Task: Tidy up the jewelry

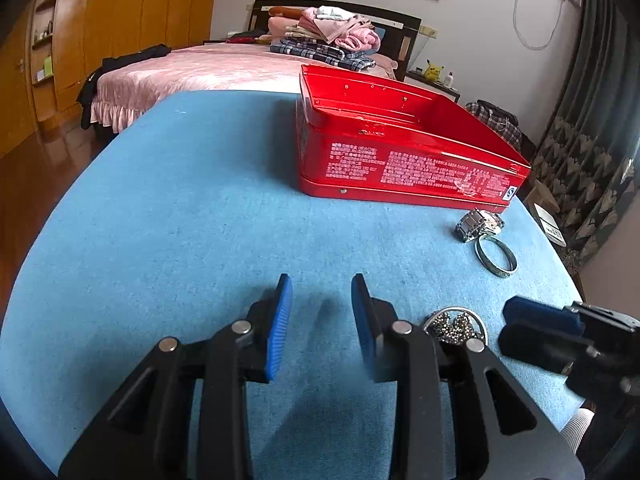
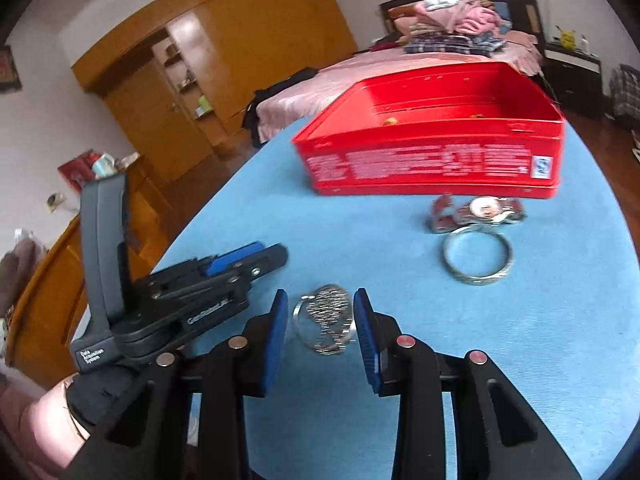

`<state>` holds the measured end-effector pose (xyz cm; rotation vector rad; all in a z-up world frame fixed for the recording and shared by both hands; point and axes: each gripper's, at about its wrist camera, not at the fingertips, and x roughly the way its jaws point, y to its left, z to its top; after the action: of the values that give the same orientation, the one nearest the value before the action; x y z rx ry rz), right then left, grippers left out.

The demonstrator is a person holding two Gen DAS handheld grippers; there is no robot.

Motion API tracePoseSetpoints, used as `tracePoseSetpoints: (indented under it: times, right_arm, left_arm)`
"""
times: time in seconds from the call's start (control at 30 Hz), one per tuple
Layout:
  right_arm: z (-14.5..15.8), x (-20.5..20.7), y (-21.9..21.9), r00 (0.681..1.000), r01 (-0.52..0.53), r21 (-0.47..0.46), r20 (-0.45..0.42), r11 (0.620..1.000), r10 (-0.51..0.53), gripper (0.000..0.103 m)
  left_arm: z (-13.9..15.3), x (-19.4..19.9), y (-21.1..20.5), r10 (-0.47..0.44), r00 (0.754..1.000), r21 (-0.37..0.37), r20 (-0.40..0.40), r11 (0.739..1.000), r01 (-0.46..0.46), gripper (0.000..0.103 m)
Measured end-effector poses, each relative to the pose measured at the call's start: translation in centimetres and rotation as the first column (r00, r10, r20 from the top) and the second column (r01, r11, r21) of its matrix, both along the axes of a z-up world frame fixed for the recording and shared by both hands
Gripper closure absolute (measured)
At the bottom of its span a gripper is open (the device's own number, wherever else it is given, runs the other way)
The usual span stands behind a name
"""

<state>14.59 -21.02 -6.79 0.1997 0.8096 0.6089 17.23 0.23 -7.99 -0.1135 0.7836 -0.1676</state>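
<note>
An open red tin box [image 1: 400, 148] [image 2: 432, 148] stands at the far side of the blue-covered table [image 1: 200, 200] [image 2: 520, 340]. In front of it lie a silver watch [image 1: 478, 222] [image 2: 480, 210] and a metal bangle [image 1: 502, 273] [image 2: 476, 280]. A silver chain bunched on a ring [image 1: 454, 326] [image 2: 326, 312] lies nearer. My right gripper [image 2: 321, 296] [image 1: 540, 328] is open, its blue pads either side of the chain without touching it. My left gripper [image 1: 322, 284] [image 2: 248, 260] is open over bare cloth, just left of the chain, nothing between its pads.
A gloved hand [image 2: 92, 400] holds the left gripper's handle. Behind the table are a pink bed [image 1: 200, 68] with folded clothes [image 1: 320, 36], a wooden wardrobe [image 2: 220, 40] to the left and dark curtains [image 1: 592, 120] to the right. The table's rounded edge drops off left and right.
</note>
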Motion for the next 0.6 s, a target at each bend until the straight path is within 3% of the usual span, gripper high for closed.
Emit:
tracePoseSetpoints:
  times: [0.37, 0.47, 0.6]
  right_arm:
    - [-1.8, 1.2, 3.3, 1.000, -0.002, -0.148, -0.003, 0.989, 0.001, 0.074]
    - [-1.7, 1.1, 4.1, 0.999, 0.002, -0.231, 0.033, 0.973, 0.006, 0.082]
    - [-0.9, 0.9, 3.6, 0.999, 0.005, -0.207, 0.053, 0.978, 0.006, 0.087]
  left_arm:
    - [0.1, -0.4, 0.9, 0.014, 1.000, -0.010, 0.005, 1.000, -0.014, 0.069]
    - [0.2, -0.5, 0.9, 0.014, 1.000, -0.015, 0.006, 1.000, -0.014, 0.067]
    - [0.3, -0.4, 0.9, 0.014, 1.000, -0.017, 0.003, 1.000, -0.014, 0.067]
